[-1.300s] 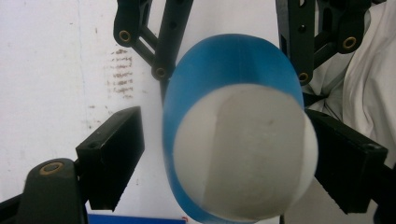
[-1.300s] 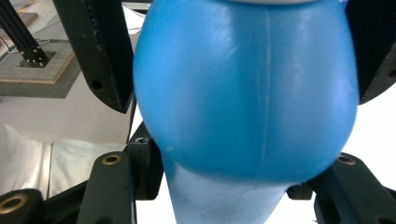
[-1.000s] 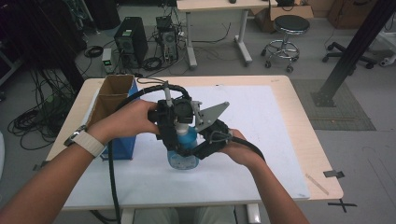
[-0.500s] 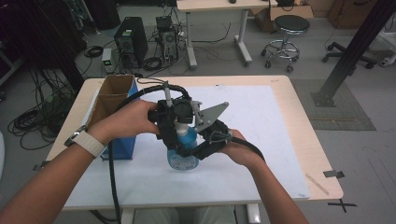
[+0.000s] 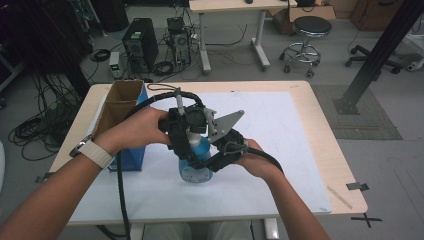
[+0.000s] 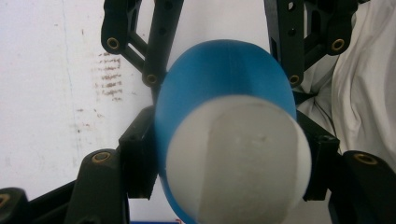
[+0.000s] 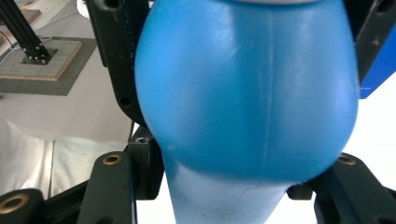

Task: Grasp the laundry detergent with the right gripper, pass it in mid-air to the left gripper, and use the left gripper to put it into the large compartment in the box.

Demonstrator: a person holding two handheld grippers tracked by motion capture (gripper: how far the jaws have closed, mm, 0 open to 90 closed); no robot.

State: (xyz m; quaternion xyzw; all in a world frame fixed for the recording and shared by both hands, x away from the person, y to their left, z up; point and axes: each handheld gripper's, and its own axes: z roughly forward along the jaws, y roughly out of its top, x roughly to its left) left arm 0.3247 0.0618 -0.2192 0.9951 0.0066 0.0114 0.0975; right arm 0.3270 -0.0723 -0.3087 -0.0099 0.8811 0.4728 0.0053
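Note:
A blue bottle (image 5: 196,165) with a white cap (image 6: 238,158) stands upright on the white sheet at the table's middle. My left gripper (image 6: 231,161) comes down from above, and its jaws have just been closing; the pads now press on both sides of the cap. In the high view the left gripper (image 5: 190,131) sits over the bottle's top. My right gripper (image 7: 224,182) is shut on the bottle's blue body (image 7: 252,93), low on its side. In the high view the right gripper (image 5: 216,156) reaches in from the right.
An open cardboard box with blue sides (image 5: 122,107) stands at the table's left, close to my left forearm. A white sheet (image 5: 285,135) covers most of the wooden table (image 5: 325,125). Computer towers, cables and a stool stand on the floor beyond the far edge.

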